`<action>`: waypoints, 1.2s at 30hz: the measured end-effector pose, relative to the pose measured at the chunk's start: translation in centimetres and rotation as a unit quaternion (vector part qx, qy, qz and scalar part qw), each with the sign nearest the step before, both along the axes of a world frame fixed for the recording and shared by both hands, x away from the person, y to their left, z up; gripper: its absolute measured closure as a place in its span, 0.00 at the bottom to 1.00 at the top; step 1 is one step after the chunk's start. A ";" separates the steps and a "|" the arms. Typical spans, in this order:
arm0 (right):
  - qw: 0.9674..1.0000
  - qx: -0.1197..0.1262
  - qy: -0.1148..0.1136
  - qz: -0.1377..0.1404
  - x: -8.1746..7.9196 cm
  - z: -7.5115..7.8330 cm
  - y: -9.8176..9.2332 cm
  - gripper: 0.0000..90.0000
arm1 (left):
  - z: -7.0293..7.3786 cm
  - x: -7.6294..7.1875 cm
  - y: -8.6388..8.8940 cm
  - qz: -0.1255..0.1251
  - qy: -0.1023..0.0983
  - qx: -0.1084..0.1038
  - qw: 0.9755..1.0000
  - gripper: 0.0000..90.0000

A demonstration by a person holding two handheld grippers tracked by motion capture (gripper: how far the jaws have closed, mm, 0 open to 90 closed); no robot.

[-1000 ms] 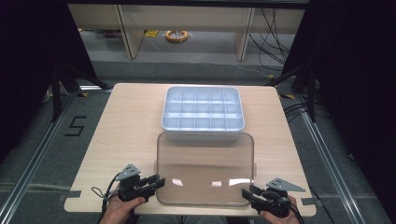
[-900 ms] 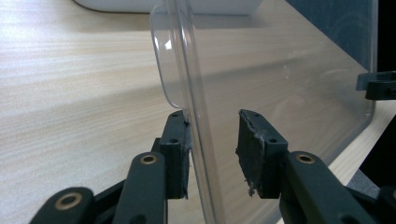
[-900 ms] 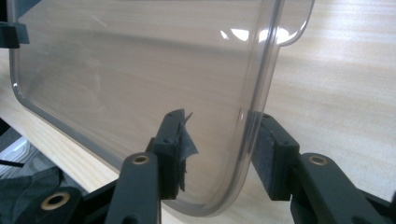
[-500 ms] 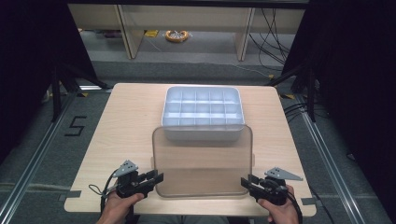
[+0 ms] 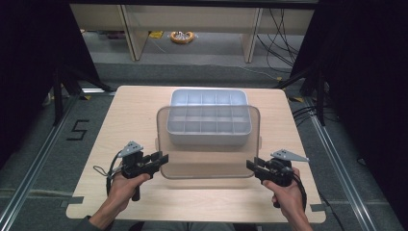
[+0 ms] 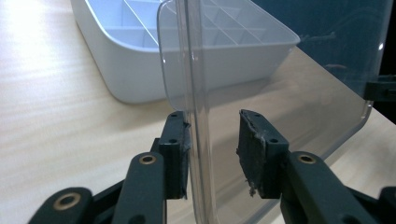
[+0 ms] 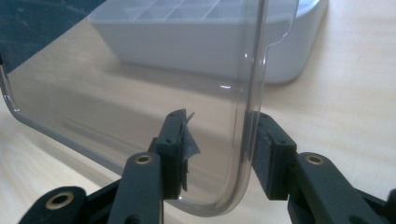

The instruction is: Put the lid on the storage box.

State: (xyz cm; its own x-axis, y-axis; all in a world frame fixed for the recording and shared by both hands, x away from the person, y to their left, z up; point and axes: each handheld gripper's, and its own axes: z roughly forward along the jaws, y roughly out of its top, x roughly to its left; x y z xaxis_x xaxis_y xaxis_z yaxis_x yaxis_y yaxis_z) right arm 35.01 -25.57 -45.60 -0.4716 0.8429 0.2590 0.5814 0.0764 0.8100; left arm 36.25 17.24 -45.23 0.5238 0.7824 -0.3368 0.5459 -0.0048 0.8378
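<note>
Carrying the clear lid (image 5: 208, 144) between them, the 2 grippers had lifted it off the table (image 5: 120, 110) and moved it toward the far side since a second before, so that its far edge now overlapped the white compartment tray (image 5: 209, 120). The left gripper (image 5: 161, 159) was clenched on the lid's left rim, and the right gripper (image 5: 251, 166) was clenched on its right rim; in the gripper views the rim sat between each pair of jaws. The tray stood at the middle of the table, uncovered at its far part. Judging from this, the lid was on its way to cover the tray and needed further travel before lowering.
</note>
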 end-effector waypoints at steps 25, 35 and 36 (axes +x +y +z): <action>0.998 0.013 -0.039 -0.039 7.7 5.3 0.7 0.66 | 4.2 8.9 -0.7 0.034 0.010 0.001 0.999 0.71; 0.998 0.018 -0.032 -0.053 10.1 6.2 0.9 0.66 | 5.2 11.8 -1.3 0.052 0.016 0.011 0.998 0.68; 0.998 0.027 -0.018 -0.062 10.2 6.3 1.2 0.66 | 5.2 12.2 -1.3 0.054 0.020 0.011 0.998 0.68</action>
